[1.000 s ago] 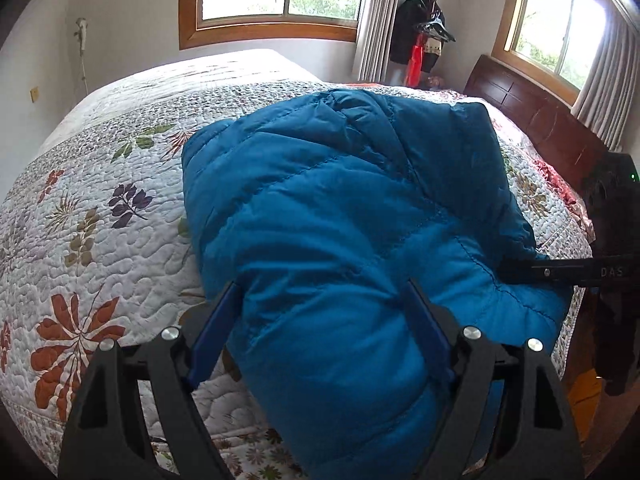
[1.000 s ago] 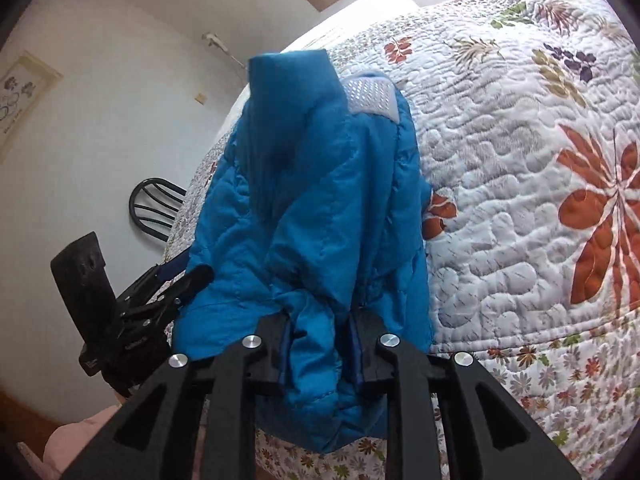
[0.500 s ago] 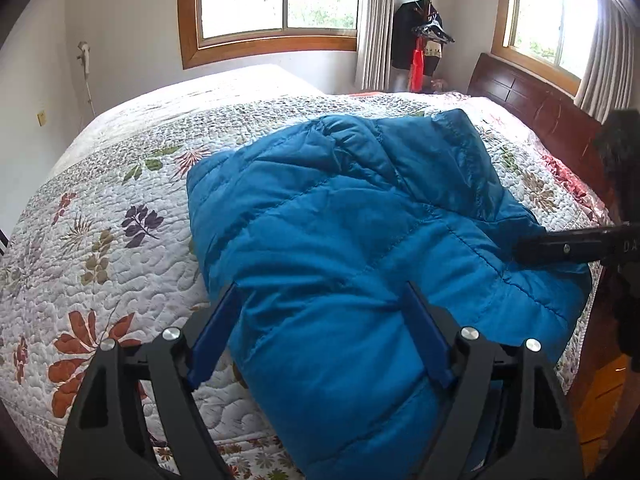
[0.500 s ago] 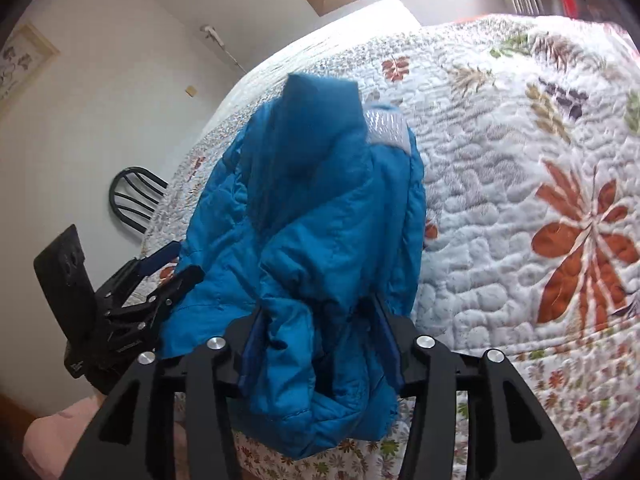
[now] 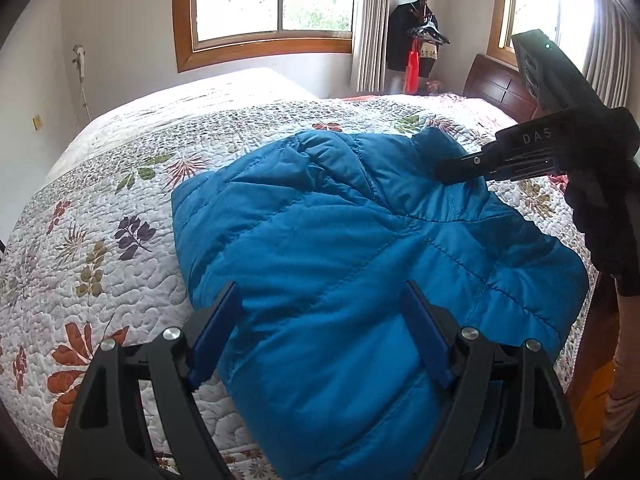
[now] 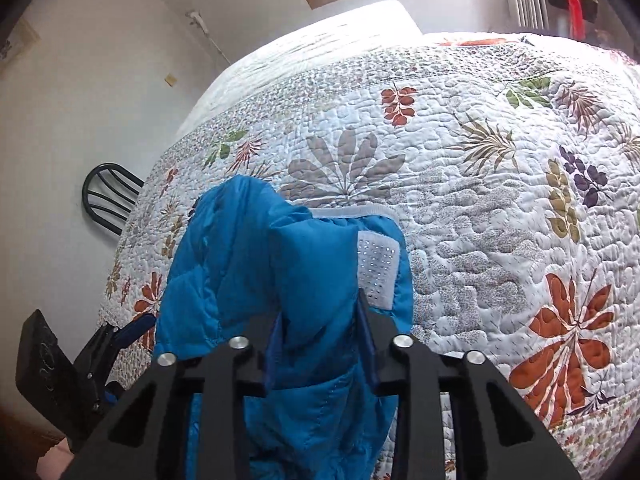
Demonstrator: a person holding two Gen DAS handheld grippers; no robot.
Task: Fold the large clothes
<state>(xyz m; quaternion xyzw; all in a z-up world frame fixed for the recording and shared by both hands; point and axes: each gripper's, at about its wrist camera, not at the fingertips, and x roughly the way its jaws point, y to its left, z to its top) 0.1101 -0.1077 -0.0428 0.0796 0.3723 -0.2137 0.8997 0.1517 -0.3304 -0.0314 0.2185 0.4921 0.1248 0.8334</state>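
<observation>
A blue quilted puffer jacket (image 5: 360, 256) lies folded on the bed's floral quilt (image 5: 100, 240), hanging over the near edge. My left gripper (image 5: 320, 324) is open, its blue-padded fingers straddling the jacket's near part without pinching it. My right gripper (image 6: 322, 332) has its fingers partly closed around a raised fold of the jacket (image 6: 280, 264) near the collar, next to a white velcro patch (image 6: 378, 272). The right gripper also shows in the left wrist view (image 5: 500, 156), at the jacket's far right. The left gripper shows in the right wrist view (image 6: 120, 344), low at the left.
The quilt (image 6: 480, 184) covers the whole bed. A dark wooden headboard (image 5: 500, 88) stands at the right, a coat stand (image 5: 420, 40) in the corner, windows behind. A black chair (image 6: 108, 196) stands beside the bed. Wooden floor shows below the bed edge (image 5: 596, 400).
The right gripper opened, moved up the jacket toward the collar and closed in on a fold there. The left gripper stayed open and drew back and up a little.
</observation>
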